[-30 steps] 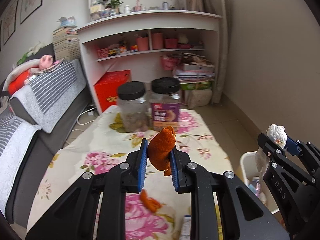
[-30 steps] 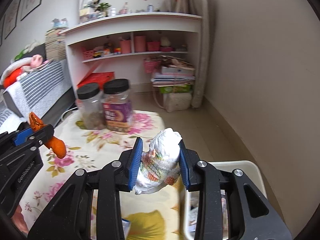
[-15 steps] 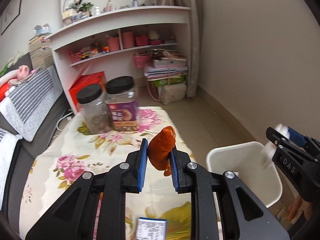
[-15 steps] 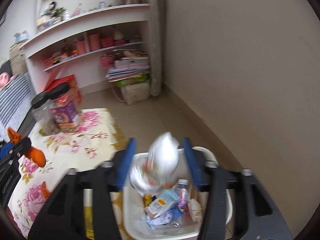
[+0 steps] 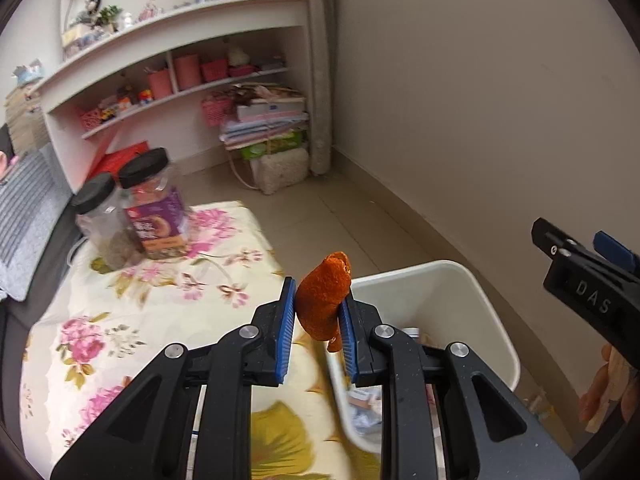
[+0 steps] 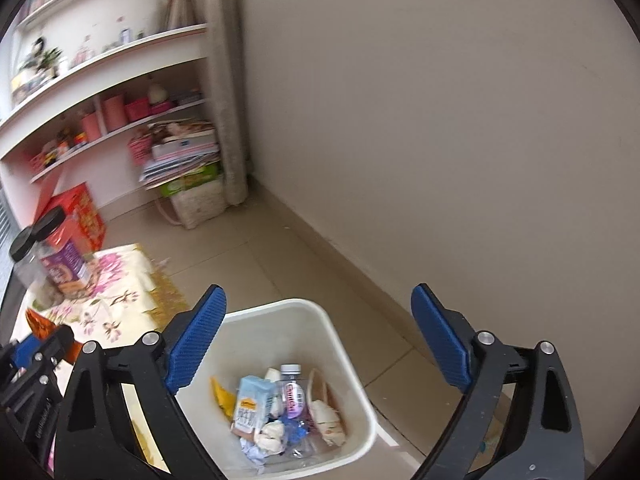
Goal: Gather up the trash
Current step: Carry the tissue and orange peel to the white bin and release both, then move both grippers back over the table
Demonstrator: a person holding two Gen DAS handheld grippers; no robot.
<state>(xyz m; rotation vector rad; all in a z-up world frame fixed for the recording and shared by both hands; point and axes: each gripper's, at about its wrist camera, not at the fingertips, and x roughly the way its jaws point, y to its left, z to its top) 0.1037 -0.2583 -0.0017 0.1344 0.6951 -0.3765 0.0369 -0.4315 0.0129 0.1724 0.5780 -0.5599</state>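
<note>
An orange peel (image 5: 324, 296) sits between blue-padded black fingers (image 5: 285, 332), near a white bin (image 6: 280, 316). On the left, a cream cloth (image 5: 132, 304) blooms with pink flowers, and two clear jars (image 5: 154, 208) wear black lids, one labelled purple.

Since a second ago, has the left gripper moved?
Yes. The left gripper, jaws shut on the orange peel, swung right from the jars to the white bin.
</note>
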